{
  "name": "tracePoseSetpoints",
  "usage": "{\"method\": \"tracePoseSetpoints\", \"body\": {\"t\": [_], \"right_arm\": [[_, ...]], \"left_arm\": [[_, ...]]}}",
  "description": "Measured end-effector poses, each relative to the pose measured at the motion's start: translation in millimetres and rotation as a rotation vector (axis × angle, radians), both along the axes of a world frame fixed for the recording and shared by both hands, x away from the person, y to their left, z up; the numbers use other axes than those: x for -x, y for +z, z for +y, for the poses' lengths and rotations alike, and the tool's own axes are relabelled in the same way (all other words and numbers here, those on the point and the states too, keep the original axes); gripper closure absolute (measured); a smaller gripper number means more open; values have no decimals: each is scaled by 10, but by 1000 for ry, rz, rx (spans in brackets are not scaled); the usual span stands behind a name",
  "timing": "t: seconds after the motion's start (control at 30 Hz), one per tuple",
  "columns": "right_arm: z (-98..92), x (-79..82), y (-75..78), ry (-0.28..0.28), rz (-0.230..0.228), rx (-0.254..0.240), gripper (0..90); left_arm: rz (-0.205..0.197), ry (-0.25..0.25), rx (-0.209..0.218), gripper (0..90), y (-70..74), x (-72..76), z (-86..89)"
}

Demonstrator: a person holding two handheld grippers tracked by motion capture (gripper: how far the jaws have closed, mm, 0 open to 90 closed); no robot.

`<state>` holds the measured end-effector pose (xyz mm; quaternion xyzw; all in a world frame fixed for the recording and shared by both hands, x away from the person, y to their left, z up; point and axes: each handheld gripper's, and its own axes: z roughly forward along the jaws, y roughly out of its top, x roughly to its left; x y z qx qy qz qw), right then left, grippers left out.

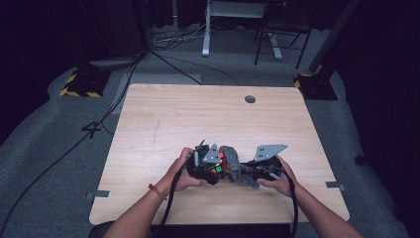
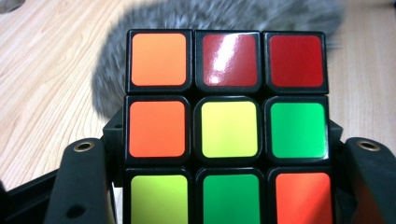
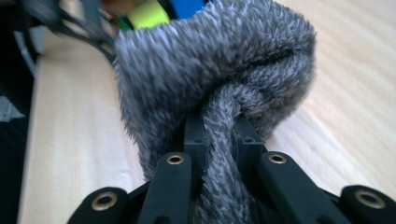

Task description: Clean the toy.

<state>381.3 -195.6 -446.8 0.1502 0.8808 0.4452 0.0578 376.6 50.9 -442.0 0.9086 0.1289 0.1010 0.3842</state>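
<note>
A puzzle cube [image 2: 228, 126] with orange, red, yellow and green stickers sits between the black jaws of my left gripper [image 2: 228, 186], which is shut on it; in the high view the cube [image 1: 218, 166] is near the table's front middle. A grey fuzzy cloth [image 3: 215, 74] lies bunched right behind the cube [image 3: 149, 13]. My right gripper [image 3: 219, 135] is shut on a twisted fold of that cloth. In the high view the cloth [image 1: 233, 166] lies between the left gripper [image 1: 210, 166] and the right gripper [image 1: 250, 171], and both hands hold them close together.
The light wooden table [image 1: 198, 119] has a round grommet hole [image 1: 250, 99] near its far edge. Cables run across the grey carpet at the left. A desk frame and chair legs [image 1: 277, 39] stand beyond the table.
</note>
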Motion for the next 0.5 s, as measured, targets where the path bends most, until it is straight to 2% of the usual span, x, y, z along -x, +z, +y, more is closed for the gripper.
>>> {"method": "tracePoseSetpoints", "body": {"t": [0.1, 0.23, 0.3, 0.43, 0.47, 0.5], "right_arm": [[-6, 60, 104, 22, -26, -63, 799], [0, 86, 184, 8, -63, -99, 798], [0, 63, 174, -8, -66, -85, 798], [-22, -6, 98, -43, -37, -43, 798], [-22, -6, 98, -43, -37, -43, 798], [-30, -37, 54, -55, -24, -12, 798]], "left_arm": [[8, -14, -15, 333, -27, 11, -48], [1, -41, -29, 333, -56, 64, -134], [5, -43, -18, 333, -41, 69, -133], [-8, -43, 34, 333, 46, 72, -68], [-8, -43, 34, 333, 46, 72, -68], [-19, -31, 62, 333, 90, 69, -16]]}}
